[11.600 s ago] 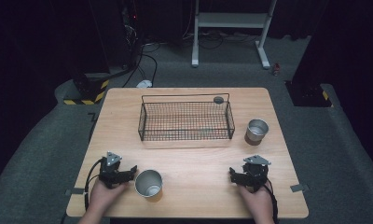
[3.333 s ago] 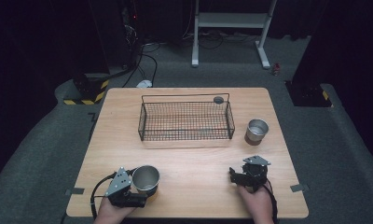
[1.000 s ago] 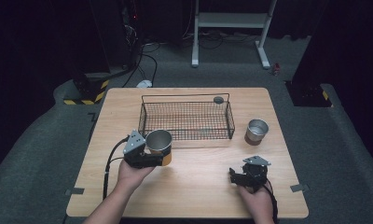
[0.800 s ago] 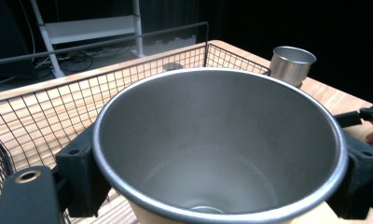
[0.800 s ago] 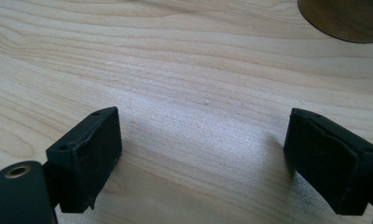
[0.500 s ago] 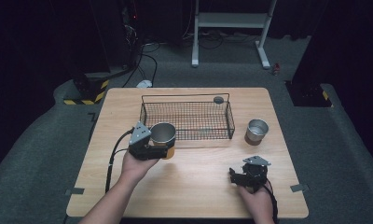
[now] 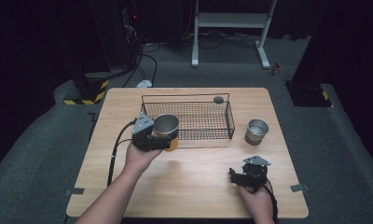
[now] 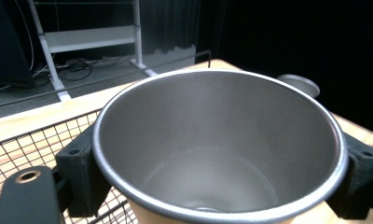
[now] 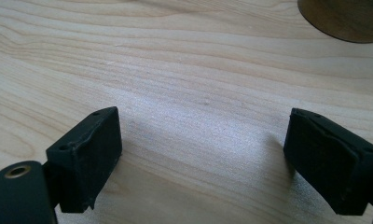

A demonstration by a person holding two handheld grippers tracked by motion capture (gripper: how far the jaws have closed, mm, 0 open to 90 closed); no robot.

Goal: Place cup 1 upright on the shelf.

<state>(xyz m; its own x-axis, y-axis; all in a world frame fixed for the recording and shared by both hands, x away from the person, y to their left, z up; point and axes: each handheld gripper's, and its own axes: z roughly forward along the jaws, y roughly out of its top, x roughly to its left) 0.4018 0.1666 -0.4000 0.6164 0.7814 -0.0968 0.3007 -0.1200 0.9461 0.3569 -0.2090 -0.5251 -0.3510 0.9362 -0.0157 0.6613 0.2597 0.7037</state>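
Note:
My left gripper (image 7: 162, 137) is shut on a steel cup (image 7: 165, 125) with a tan lower body, held above the table at the front left corner of the black wire basket (image 7: 188, 99). In the left gripper view the cup's open mouth (image 8: 217, 154) sits between both jaws, and the basket mesh (image 8: 31, 149) lies below and behind it. A second steel cup (image 7: 257, 130) stands on the table right of the basket. My right gripper (image 7: 244, 177) rests open near the front right of the table; its jaws stand wide apart over bare wood (image 9: 203, 116).
A small dark round lid (image 7: 218, 99) sits at the basket's back right rim. The wooden table (image 7: 198, 186) has free room in the middle and front. A cable (image 7: 114, 154) trails from the left gripper. A brown cup base (image 9: 343, 18) shows ahead of the right gripper.
The left gripper took hold of the cup at the front left and carried it up and forward to the basket's front left corner. The right gripper stayed put.

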